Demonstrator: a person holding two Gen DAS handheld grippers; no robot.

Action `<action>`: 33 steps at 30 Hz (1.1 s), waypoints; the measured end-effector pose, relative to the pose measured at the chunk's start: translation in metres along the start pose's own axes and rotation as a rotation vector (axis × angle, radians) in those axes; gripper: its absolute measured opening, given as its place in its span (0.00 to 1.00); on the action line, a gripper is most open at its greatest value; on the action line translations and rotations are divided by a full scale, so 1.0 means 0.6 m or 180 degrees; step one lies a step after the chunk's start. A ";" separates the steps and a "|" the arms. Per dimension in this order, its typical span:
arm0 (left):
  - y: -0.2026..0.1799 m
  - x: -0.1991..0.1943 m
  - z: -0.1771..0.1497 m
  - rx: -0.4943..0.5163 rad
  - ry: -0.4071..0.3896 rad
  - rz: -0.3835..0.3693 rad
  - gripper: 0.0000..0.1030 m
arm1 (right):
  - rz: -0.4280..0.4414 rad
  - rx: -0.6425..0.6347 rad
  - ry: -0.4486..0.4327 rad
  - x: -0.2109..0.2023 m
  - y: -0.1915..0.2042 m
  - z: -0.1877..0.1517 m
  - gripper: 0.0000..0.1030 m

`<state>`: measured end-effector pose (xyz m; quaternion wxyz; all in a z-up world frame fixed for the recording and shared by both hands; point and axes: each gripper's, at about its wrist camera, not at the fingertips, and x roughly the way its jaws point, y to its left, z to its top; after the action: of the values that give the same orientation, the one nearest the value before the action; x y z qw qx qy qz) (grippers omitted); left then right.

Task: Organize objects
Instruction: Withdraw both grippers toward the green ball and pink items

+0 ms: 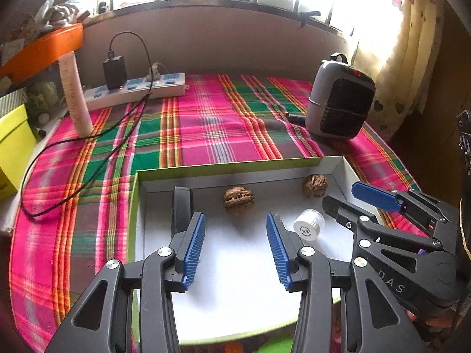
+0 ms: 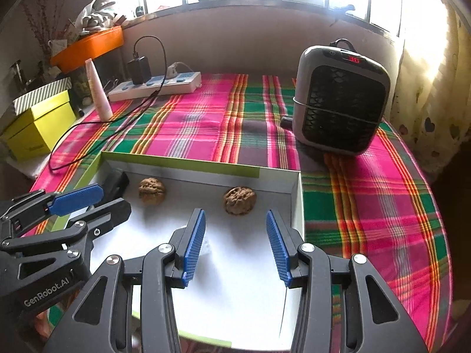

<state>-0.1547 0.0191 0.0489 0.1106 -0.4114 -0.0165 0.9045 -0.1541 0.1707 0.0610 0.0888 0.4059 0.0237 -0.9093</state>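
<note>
A shallow white box with a green rim [image 1: 235, 166] [image 2: 182, 160] lies on the plaid cloth. Inside it are two walnuts, one in the middle [image 1: 238, 207] [image 2: 151, 191] and one near the right corner [image 1: 315, 186] [image 2: 240, 200]. A small white-capped jar [image 1: 309, 225] lies there too, mostly hidden behind a finger in the right wrist view [image 2: 207, 245]. A black object [image 1: 182, 206] [image 2: 117, 184] sits by the left wall. My left gripper [image 1: 236, 220] [image 2: 114, 198] hangs open just short of the middle walnut. My right gripper [image 2: 235, 220] [image 1: 340, 194] is open beside it, holding nothing.
A grey and black heater [image 1: 341, 100] [image 2: 341, 100] stands at the back right. A white power strip [image 1: 138, 89] with a black charger and a trailing cable [image 1: 88, 138] lies at the back left, next to a white tube [image 1: 75, 94]. A yellow-green box [image 2: 38, 129] sits at the far left.
</note>
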 end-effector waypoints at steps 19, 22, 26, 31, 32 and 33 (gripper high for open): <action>0.007 -0.073 -0.050 -0.0020 -0.0176 0.0094 0.41 | 0.0000 0.0027 -0.0163 -0.067 0.010 -0.043 0.43; 0.013 -0.083 -0.061 -0.0066 -0.0186 0.0062 0.41 | 0.0003 0.0016 -0.0174 -0.074 0.013 -0.050 0.43; 0.017 -0.091 -0.077 -0.0103 -0.0173 0.0058 0.41 | 0.0024 0.0023 -0.0178 -0.082 0.013 -0.061 0.43; 0.019 -0.101 -0.090 -0.0126 -0.0174 0.0026 0.41 | 0.0034 0.0034 -0.0179 -0.090 0.013 -0.075 0.43; 0.019 -0.103 -0.094 -0.0125 -0.0171 0.0018 0.41 | 0.0039 0.0031 -0.0181 -0.092 0.013 -0.078 0.43; 0.018 -0.106 -0.097 -0.0125 -0.0170 0.0006 0.41 | 0.0043 0.0025 -0.0183 -0.095 0.013 -0.082 0.43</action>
<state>-0.0728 -0.0087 0.0562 0.1012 -0.3892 -0.0369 0.9148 -0.0793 0.1769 0.0704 0.0940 0.3800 0.0148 -0.9201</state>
